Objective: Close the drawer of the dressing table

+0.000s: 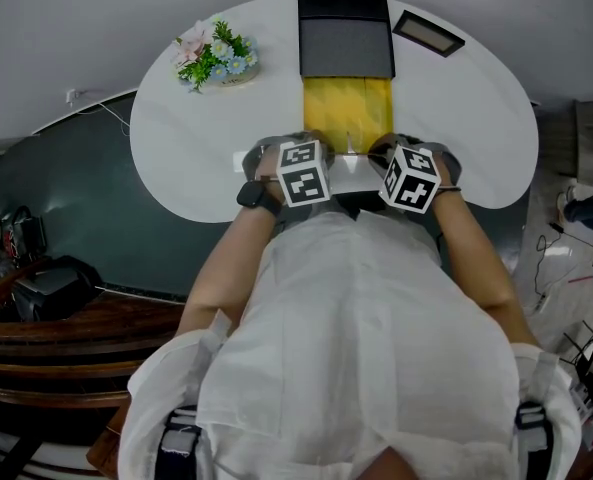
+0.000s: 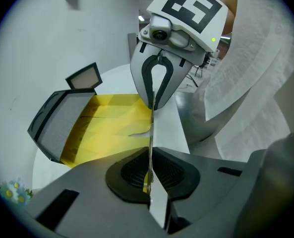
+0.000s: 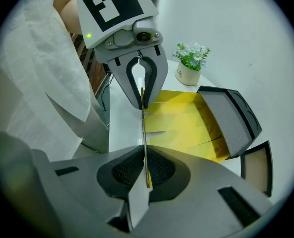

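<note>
Head view: the white half-round dressing table [image 1: 176,163] has its drawer [image 1: 348,113] pulled out toward the person, with the yellow lining exposed. The left gripper [image 1: 301,158] and right gripper [image 1: 404,165] sit side by side at the drawer's near edge, marker cubes facing up. At the back of the tabletop are a dark case [image 1: 344,33], a small frame [image 1: 428,33] to its right and a flower pot [image 1: 216,58] to its left. A white garment [image 1: 356,318] fills the foreground.

Left gripper view: the left gripper [image 2: 149,175] has its jaws pressed onto the drawer's thin front panel [image 2: 151,133], pads flat against both faces. The same panel runs on into the right gripper [image 2: 156,83] opposite. The yellow drawer [image 2: 112,125] lies to the left, with the dark case [image 2: 57,125] beyond it.

Right gripper view: the right gripper [image 3: 145,170] is likewise clamped on the front panel [image 3: 143,128], and the left gripper [image 3: 141,81] faces it. The drawer [image 3: 186,123] stands open to the right. The flower pot [image 3: 190,66] is farther back.
</note>
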A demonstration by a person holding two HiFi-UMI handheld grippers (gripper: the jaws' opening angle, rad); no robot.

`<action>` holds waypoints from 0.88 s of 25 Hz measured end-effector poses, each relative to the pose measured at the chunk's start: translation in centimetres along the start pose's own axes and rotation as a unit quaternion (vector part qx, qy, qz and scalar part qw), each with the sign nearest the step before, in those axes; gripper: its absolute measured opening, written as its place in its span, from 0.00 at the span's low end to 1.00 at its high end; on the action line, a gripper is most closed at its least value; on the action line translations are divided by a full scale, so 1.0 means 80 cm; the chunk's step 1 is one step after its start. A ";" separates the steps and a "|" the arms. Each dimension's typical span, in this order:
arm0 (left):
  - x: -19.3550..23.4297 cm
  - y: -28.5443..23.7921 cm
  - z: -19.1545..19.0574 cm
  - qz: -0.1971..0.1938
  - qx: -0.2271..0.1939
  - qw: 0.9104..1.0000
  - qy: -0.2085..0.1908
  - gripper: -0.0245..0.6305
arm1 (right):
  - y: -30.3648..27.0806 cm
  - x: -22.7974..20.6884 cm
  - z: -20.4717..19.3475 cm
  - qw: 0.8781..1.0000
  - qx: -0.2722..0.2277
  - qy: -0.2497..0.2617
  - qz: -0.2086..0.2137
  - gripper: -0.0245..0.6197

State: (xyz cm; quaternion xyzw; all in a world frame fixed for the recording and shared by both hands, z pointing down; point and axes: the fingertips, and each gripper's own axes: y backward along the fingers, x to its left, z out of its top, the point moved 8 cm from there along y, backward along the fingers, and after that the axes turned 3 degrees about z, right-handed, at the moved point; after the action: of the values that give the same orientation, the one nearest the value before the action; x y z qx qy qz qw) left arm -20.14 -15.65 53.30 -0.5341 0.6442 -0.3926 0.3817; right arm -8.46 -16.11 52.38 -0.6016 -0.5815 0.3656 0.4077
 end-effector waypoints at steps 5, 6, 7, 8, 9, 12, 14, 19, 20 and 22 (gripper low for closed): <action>0.012 -0.001 0.000 0.002 0.002 1.000 0.003 0.09 | -0.001 -0.012 0.000 1.000 0.000 -0.002 -0.003 0.07; 0.014 -0.002 0.000 0.003 0.002 1.000 0.003 0.09 | 0.000 -0.014 0.000 1.000 -0.001 -0.003 -0.005 0.07; 0.016 -0.002 0.001 0.004 0.002 1.000 0.003 0.09 | 0.000 -0.016 0.000 1.000 -0.001 -0.003 -0.007 0.07; 0.018 -0.002 0.001 0.005 0.003 1.000 0.004 0.09 | 0.000 -0.018 0.000 1.000 -0.001 -0.004 -0.010 0.07; 0.021 -0.002 0.001 0.005 0.003 1.000 0.005 0.09 | -0.001 -0.020 0.000 1.000 0.000 -0.004 -0.012 0.07; 0.026 -0.004 0.001 0.006 0.005 1.000 0.006 0.09 | -0.003 -0.025 -0.001 1.000 0.000 -0.005 -0.014 0.07; 0.029 -0.006 0.001 0.006 0.006 1.000 0.007 0.09 | -0.004 -0.027 -0.001 1.000 0.000 -0.005 -0.016 0.07; 0.033 -0.009 0.001 0.003 0.010 1.000 0.008 0.09 | -0.006 -0.031 -0.003 1.000 0.000 -0.009 -0.017 0.07; 0.034 -0.010 0.001 0.003 0.010 1.000 0.007 0.09 | -0.007 -0.032 -0.003 1.000 0.000 -0.010 -0.017 0.07; 0.035 -0.010 0.001 0.003 0.012 1.000 0.006 0.09 | -0.008 -0.033 -0.003 1.000 0.000 -0.010 -0.018 0.08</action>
State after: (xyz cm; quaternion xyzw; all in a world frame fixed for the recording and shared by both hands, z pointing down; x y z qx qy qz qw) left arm -20.12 -18.56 53.81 -0.5253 0.6434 -0.4023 0.3849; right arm -8.62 -18.77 52.93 -0.5872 -0.5961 0.3643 0.4088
